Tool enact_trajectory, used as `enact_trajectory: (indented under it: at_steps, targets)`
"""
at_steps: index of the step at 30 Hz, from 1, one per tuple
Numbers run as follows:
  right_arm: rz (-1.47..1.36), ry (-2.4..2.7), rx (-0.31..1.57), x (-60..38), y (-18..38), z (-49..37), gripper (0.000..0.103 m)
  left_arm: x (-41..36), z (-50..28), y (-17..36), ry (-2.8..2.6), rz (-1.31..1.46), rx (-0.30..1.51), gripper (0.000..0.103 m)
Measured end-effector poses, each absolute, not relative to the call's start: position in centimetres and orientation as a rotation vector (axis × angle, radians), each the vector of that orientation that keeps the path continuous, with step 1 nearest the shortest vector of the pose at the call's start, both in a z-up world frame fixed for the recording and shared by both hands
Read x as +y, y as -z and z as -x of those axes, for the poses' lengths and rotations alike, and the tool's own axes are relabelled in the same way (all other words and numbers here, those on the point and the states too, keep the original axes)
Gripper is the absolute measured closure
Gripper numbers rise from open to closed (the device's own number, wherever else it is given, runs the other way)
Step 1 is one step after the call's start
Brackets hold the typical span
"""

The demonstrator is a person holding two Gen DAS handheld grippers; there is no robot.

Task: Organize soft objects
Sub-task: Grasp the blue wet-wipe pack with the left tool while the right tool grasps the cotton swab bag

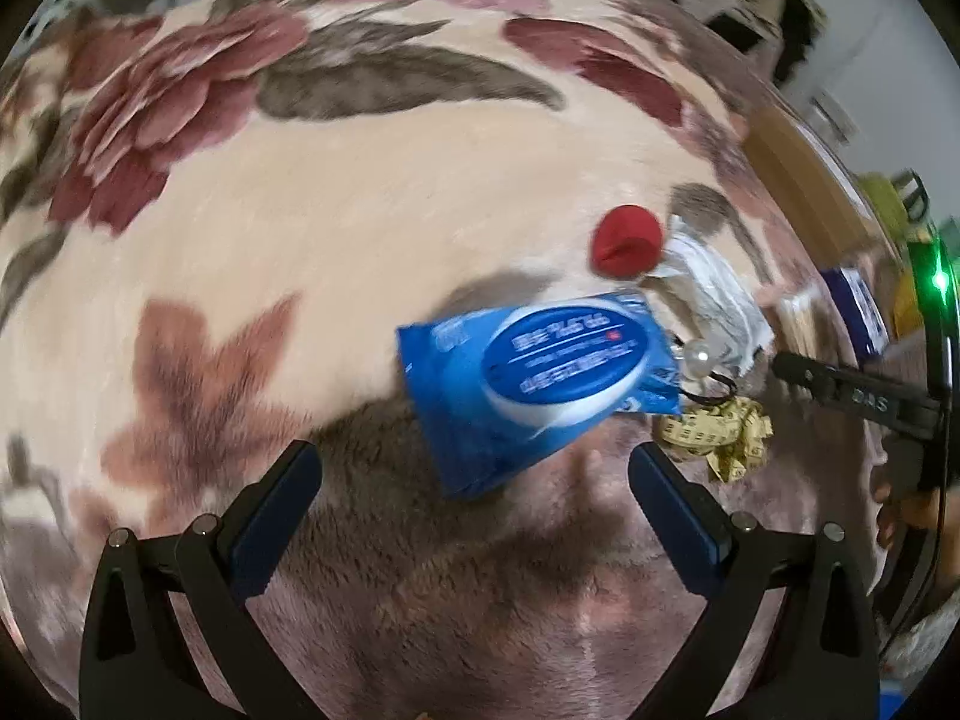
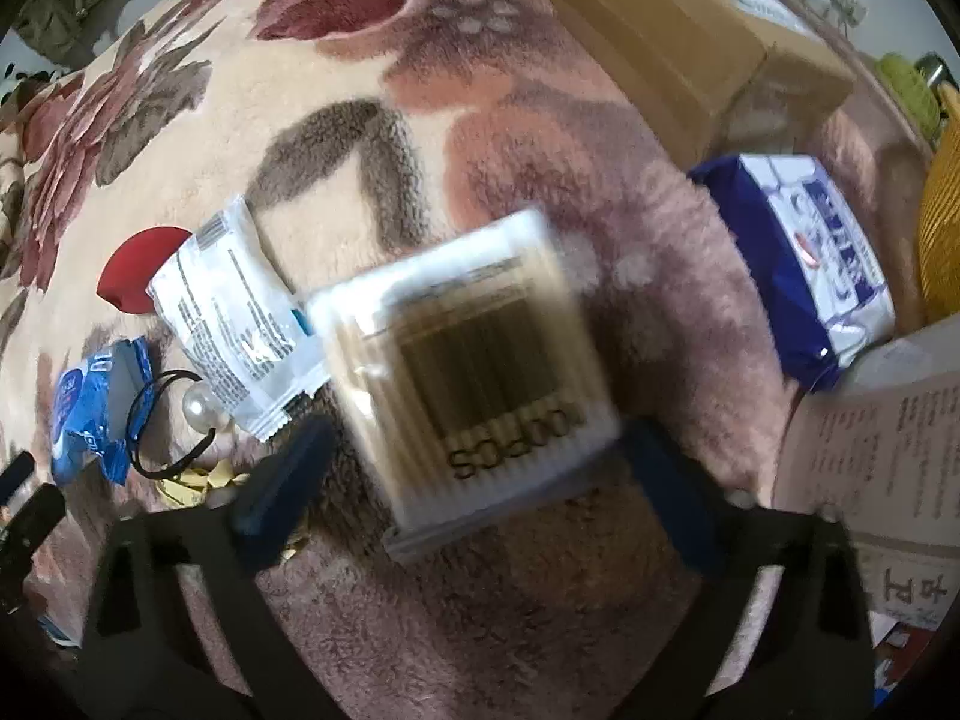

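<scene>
A blue wet-wipes pack (image 1: 534, 384) lies on the floral blanket just ahead of my open, empty left gripper (image 1: 477, 468). Beyond it are a red sponge (image 1: 627, 240), a white sachet (image 1: 714, 288), a pearl hair tie (image 1: 699, 360) and a yellow tape measure (image 1: 720, 429). In the right wrist view a clear box of cotton swabs (image 2: 474, 372) lies between the wide-open fingers of my right gripper (image 2: 480, 456), blurred. To its left lie the white sachet (image 2: 234, 318), red sponge (image 2: 135, 279), hair tie (image 2: 174, 420) and blue pack (image 2: 90, 408).
A blue and white tissue pack (image 2: 804, 264) lies at the right. A cardboard box (image 2: 678, 42) stands behind it. A printed paper package (image 2: 876, 450) is at the right edge. The other gripper (image 1: 852, 396) shows at the left wrist view's right.
</scene>
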State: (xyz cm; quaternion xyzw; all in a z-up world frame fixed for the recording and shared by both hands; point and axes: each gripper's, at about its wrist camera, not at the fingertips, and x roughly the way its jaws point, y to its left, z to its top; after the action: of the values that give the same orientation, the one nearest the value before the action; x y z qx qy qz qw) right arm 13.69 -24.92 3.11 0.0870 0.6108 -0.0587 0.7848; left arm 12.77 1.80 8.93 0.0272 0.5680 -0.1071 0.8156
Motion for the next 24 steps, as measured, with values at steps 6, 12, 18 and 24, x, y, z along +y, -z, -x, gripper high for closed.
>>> enact_trajectory:
  at_steps: [6,12,18,24]
  targets:
    - [-0.193,0.074,1.310,-24.9,-4.1,-12.7,0.026,-0.5,-14.2,-9.1,0.351,-0.229,1.194,0.001]
    - [-0.226,0.015,1.323,-24.1,-4.2,-10.8,0.026,-3.1,-16.1,-7.8,0.535,-0.426,1.219,0.001]
    - [-0.252,0.005,1.324,-23.9,-3.9,-10.4,0.026,-3.7,-17.3,-5.8,0.617,-0.439,1.272,0.004]
    - [-0.267,0.004,1.321,-23.9,-4.0,-10.1,0.025,-3.2,-15.2,-6.2,0.652,-0.314,1.296,0.011]
